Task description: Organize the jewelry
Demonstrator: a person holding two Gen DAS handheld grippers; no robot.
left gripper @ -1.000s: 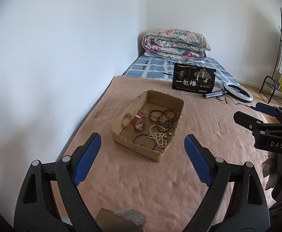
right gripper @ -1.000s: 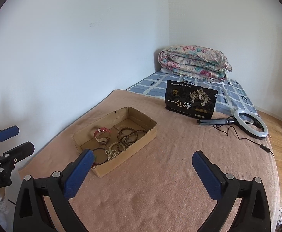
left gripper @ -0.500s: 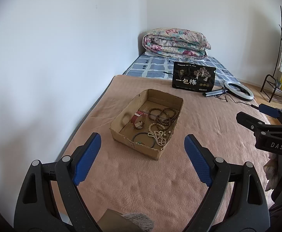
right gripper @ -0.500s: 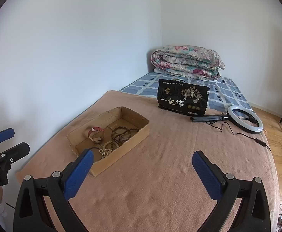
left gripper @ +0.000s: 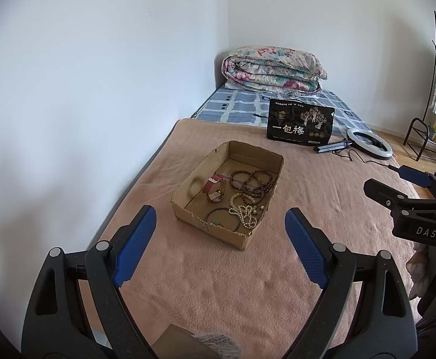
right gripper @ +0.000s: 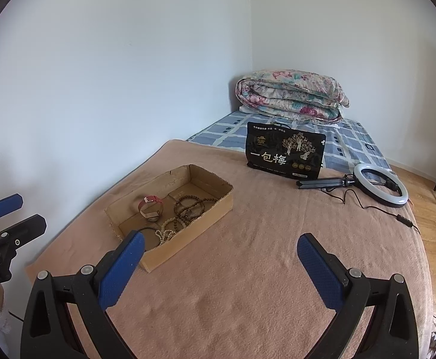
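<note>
Cardboard, worn and ragged at its near rim, forms the shallow open box (left gripper: 188, 193) lying on the fuzzy pink blanket (left gripper: 248, 284) that covers the bed, toward the bed's wall-side edge. Inside the box lie a red-strapped watch (left gripper: 215, 190) on its side, dark round wooden beads (left gripper: 252, 184) looped in strands toward the far end, a pale cream bead string (left gripper: 245, 212) heaped near the front, and a thin dark bangle (left gripper: 218, 215) beside it at the near wall. The pieces touch and overlap along the box's right side.

The left gripper (left gripper: 218, 239) hangs above the blanket short of the box, its blue ribbed pads (left gripper: 134, 245) spread wide with nothing between them. The right gripper (right gripper: 218, 264) is likewise spread wide and empty, over bare blanket to the right of the box; its left pad overlaps the box's near corner in the right wrist view.

Beyond the box, at the blanket's far edge, a glossy black pouch (right gripper: 285, 154) with white characters stands upright. A ring light (right gripper: 381, 184) on a folded tripod lies just beside it near the bed's right edge, its cable trailing over the blanket. A folded floral quilt (right gripper: 292, 95) sits in the far corner on a blue checked sheet (left gripper: 239, 107). A black metal rack (left gripper: 427, 140) stands on the wood floor.
</note>
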